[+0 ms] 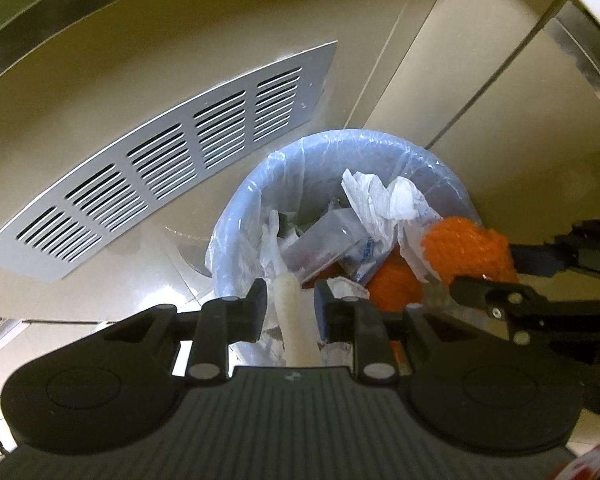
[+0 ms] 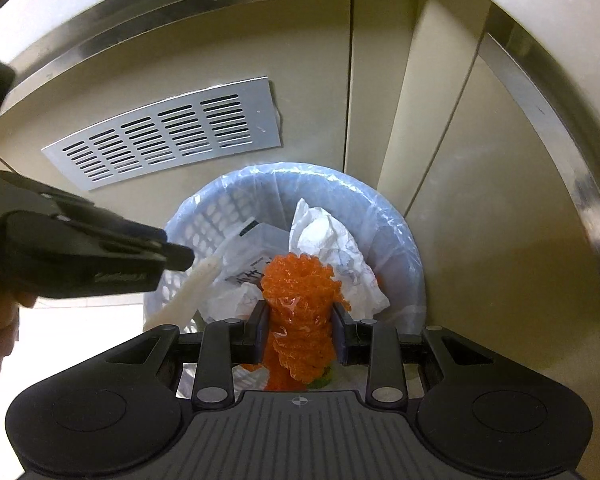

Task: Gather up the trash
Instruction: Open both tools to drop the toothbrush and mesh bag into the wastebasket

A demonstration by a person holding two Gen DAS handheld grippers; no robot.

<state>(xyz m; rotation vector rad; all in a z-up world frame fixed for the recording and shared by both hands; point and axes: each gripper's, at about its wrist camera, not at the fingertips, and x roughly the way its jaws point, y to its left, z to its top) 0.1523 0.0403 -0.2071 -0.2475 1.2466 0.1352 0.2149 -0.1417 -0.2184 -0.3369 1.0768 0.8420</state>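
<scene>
Trash poised over the bin (image 2: 404, 240).
Right tool (image 2: 300, 332) clamps orange netting (image 2: 300, 288); left tool (image 1: 290, 304), jaws loosened, straddles a white strip (image 1: 294, 320) at the rim's 7 o'clock, which could slide outside.

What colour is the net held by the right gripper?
Bright orange net; it shows best in the right wrist view.

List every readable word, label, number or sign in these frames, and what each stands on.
None reads clearly.
Blue print on a wrapper in the bin: too blurred.
Dark characters on a white bag: too blurred.
Embossed mark on the left gripper body: illegible.
</scene>
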